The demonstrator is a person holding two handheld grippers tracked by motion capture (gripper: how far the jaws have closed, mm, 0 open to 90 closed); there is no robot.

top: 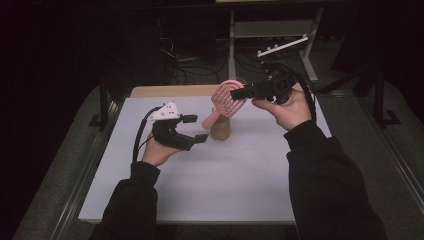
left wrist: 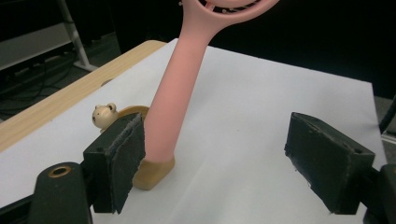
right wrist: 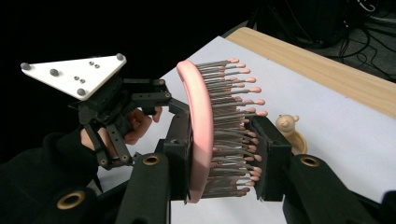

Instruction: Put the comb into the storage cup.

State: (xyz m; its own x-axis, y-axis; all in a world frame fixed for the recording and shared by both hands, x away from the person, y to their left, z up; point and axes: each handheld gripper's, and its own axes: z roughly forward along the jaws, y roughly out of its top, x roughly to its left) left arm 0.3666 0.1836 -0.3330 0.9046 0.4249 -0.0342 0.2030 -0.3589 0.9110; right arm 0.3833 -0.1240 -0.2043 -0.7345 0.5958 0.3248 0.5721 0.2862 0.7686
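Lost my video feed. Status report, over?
Right gripper shut on pink hairbrush head. Left gripper open beside handle. Brush foot in bear holder. Nothing in the way.

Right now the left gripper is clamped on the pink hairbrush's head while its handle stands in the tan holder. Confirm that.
Wrong gripper: the right gripper clamps the pink hairbrush head, as the right gripper view shows. The left gripper is open. The handle does stand in the tan holder.

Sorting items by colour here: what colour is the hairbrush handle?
Pink, like the rest of the hairbrush; the left gripper view shows the handle best.
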